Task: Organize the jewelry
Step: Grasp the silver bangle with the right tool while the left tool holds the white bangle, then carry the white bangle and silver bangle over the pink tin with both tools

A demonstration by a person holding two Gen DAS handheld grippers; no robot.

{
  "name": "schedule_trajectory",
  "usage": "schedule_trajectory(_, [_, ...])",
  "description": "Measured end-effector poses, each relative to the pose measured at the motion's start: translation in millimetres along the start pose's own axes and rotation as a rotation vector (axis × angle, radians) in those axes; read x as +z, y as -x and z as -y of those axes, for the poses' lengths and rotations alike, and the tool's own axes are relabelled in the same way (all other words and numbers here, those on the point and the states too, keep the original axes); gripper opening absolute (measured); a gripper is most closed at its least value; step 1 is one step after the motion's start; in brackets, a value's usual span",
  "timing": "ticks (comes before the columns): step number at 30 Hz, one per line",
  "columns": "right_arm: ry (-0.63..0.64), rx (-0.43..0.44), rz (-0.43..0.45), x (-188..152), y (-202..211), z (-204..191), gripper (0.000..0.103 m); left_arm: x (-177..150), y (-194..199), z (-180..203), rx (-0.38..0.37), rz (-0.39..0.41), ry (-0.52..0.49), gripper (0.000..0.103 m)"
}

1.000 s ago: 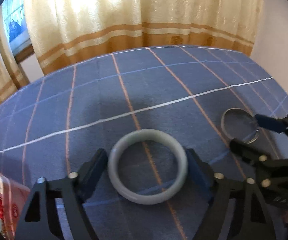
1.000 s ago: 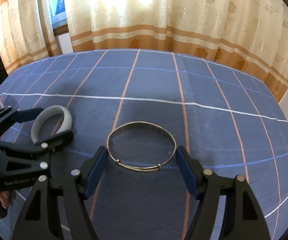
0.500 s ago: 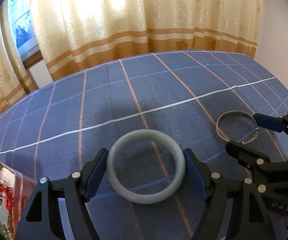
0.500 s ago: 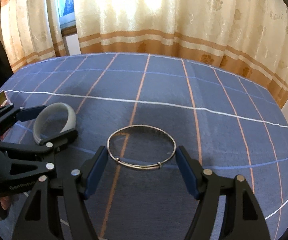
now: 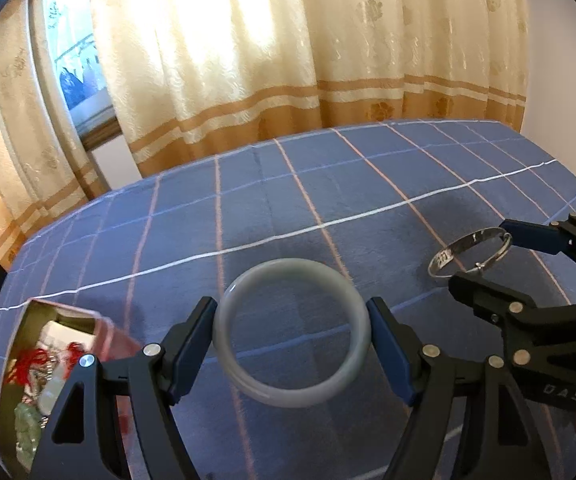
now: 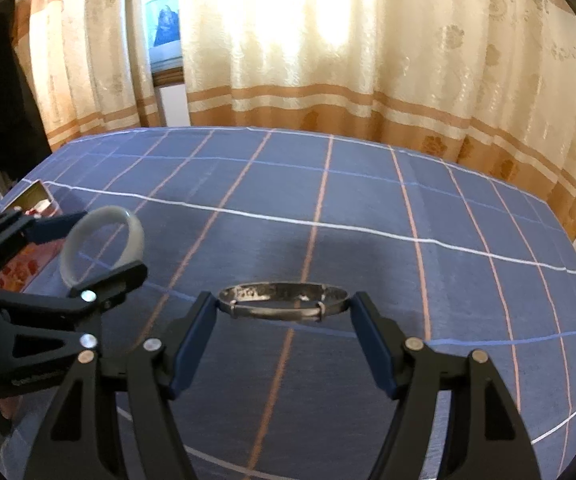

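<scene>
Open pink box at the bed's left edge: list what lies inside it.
Inside the open pink box, the left wrist view shows red cord, a white card, pale and green stone pieces. The black left gripper hides the near part; pieces blur together.

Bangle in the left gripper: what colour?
Pale grey-green, milky; the bangle shows best in the left wrist view.

Blue checked bedspread [image 5: 288, 200] (orange, white lines); open jewelry box [image 5: 28, 360] on it.

Both wrist cameras are looking low across the blue checked bed [image 5: 327, 184] toward the curtains [image 6: 327, 40], each catching the other's claw.
</scene>
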State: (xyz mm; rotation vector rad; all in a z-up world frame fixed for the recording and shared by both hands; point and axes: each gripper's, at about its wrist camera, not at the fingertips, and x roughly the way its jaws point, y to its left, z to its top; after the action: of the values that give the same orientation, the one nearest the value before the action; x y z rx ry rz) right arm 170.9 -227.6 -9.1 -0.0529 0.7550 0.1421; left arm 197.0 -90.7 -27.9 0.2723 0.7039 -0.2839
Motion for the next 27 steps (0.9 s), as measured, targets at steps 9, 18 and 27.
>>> schedule_trajectory(9, [0.051,0.041,0.026,2.2,5.7,-28.5,0.071,-16.2,19.8,-26.0,0.027,0.029,0.037,0.076])
schedule_trajectory(18, [0.104,0.042,0.008,10.9,1.5,-49.4,0.021,-23.0,34.2,-45.8,0.033,0.045,0.062,0.076])
schedule_trajectory(27, [0.07,0.071,-0.041,19.2,-17.5,-40.3,0.103,-21.1,28.6,-52.5,0.026,0.043,0.077,0.076])
